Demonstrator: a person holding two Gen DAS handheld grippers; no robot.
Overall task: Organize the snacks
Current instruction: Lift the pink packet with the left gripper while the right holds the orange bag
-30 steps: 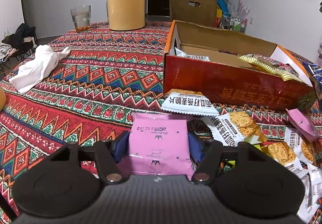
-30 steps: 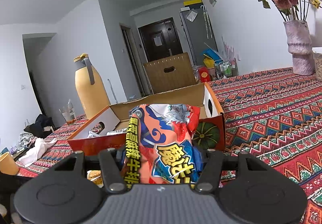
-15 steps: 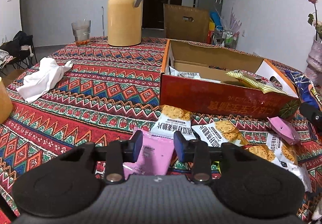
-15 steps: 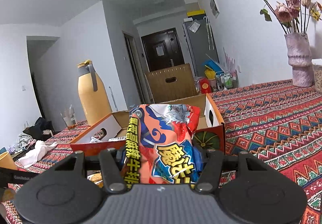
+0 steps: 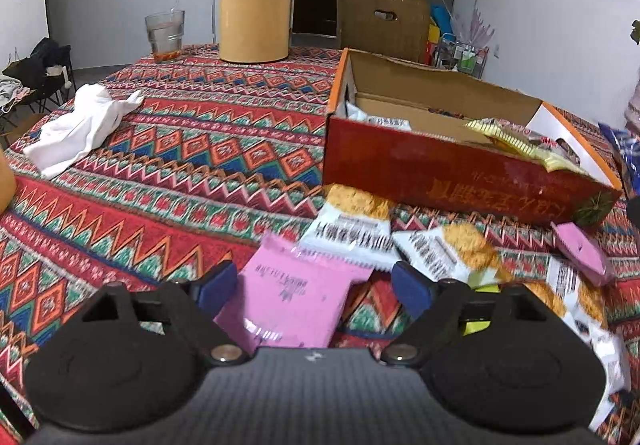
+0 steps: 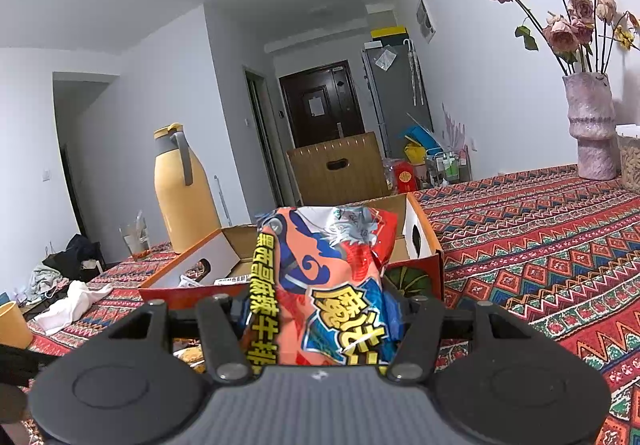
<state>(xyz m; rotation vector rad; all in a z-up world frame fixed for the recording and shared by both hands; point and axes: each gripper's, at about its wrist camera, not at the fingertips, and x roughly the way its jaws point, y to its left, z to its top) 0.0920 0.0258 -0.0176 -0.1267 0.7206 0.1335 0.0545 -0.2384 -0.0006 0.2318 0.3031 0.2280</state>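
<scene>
Pink packet (image 5: 294,299) lies between the left gripper's (image 5: 316,281) just-opened, parted jaws; right gripper (image 6: 320,309) clamps the orange bag (image 6: 324,285).

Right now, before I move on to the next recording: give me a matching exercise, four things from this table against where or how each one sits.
Things:
1. pink packet
2. orange and blue snack bag
3. white cloth
4. yellow-edged packet

Places:
A. inside the red cardboard box
B. clamped in the right gripper
C. crumpled on the tablecloth, far from the box
D. between the wide-open jaws of the left gripper, which have just been opening, right pad clear of it

Pairs: 1-D, 2-B, 3-C, 4-A
</scene>
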